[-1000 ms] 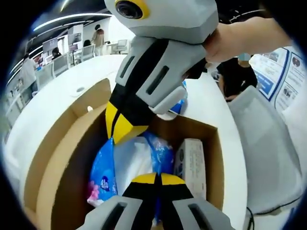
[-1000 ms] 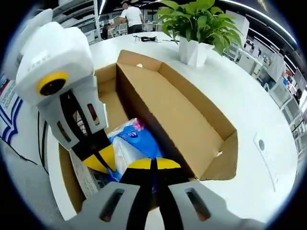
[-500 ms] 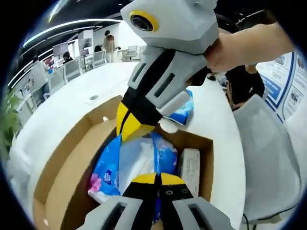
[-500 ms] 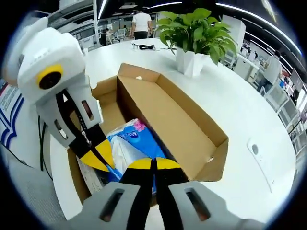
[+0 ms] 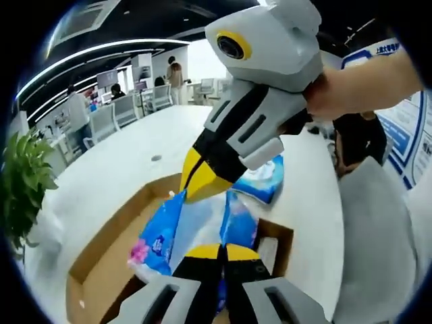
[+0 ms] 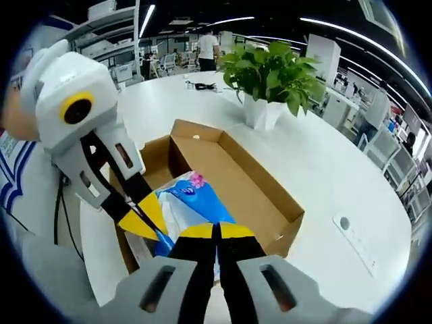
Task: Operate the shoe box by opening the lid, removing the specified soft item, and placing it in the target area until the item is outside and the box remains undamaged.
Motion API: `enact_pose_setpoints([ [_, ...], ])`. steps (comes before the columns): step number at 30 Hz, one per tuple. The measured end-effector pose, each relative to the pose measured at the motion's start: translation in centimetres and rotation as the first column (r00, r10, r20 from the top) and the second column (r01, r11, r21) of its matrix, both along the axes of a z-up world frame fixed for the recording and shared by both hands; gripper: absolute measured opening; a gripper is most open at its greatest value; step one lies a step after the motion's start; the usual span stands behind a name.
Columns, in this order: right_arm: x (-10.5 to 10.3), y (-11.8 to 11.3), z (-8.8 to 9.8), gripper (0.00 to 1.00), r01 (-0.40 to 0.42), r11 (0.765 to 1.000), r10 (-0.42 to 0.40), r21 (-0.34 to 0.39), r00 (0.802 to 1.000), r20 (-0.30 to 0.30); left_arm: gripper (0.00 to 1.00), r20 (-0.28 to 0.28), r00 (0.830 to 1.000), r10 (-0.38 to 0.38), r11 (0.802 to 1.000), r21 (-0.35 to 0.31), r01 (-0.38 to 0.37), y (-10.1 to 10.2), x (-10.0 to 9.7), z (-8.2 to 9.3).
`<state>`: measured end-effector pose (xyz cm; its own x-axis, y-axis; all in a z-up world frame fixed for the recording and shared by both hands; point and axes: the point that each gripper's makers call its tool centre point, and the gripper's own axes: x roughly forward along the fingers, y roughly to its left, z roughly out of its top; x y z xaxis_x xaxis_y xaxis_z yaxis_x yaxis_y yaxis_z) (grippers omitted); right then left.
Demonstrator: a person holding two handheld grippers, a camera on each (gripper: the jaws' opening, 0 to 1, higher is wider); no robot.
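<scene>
Gripping the tissue pack (image 5: 158, 233) above the open box (image 6: 233, 179), we've got both the left gripper (image 5: 221, 251) and right gripper (image 6: 216, 231) with jaws clenched on it; a plant (image 6: 270, 67) stands behind on the white tabletop (image 6: 337, 169).

A broad white worktop (image 6: 324, 169) carries an open cardboard shoe box (image 6: 253, 185) with its lid folded back. A potted green plant (image 6: 266, 81) in a white pot stands beyond the box, a dark cable (image 6: 202, 85) lies farther off, and a second blue tissue pack (image 5: 264, 181) lies beside the box.
</scene>
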<state>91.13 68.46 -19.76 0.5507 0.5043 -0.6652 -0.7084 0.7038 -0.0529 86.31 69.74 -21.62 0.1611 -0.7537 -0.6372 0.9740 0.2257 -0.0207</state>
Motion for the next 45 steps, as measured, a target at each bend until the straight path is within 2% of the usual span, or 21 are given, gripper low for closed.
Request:
enact_pose_setpoints([
  [6,-0.4,-1.3,1.4,0.0,-0.006,1.0,0.006,0.007,1.0,0.016,0.0,0.017,1.0,0.001,1.0,-0.012,0.0,-1.6,-1.7,1.9],
  [7,-1.6,-1.6,1.9,0.0,-0.007,1.0,0.007,0.004,1.0,0.022,0.0,0.017,1.0,-0.001,1.0,-0.015,0.001,-2.0,-1.8,2.0],
  [14,-3.2,-5.1,2.8,0.0,0.018,1.0,-0.018,0.014,0.999,0.033,0.0,0.028,0.999,-0.022,1.0,-0.021,0.022,-5.7,-3.7,2.9],
  [28,-7.4,-16.3,2.9,0.0,0.105,0.994,-0.105,0.015,0.994,0.024,0.0,0.025,0.995,-0.099,0.995,-0.008,0.099,-16.0,-7.7,3.3],
  [36,-9.0,-22.8,1.8,0.0,0.142,0.99,-0.142,0.005,0.99,0.005,0.0,-0.004,0.994,-0.112,0.994,-0.014,0.112,-22.2,-9.8,2.3],
  [45,-10.8,-28.6,0.7,0.0,0.179,0.984,-0.179,0.004,0.984,-0.02,0.0,-0.027,0.991,-0.132,0.991,-0.013,0.132,-27.8,-11.4,1.3],
])
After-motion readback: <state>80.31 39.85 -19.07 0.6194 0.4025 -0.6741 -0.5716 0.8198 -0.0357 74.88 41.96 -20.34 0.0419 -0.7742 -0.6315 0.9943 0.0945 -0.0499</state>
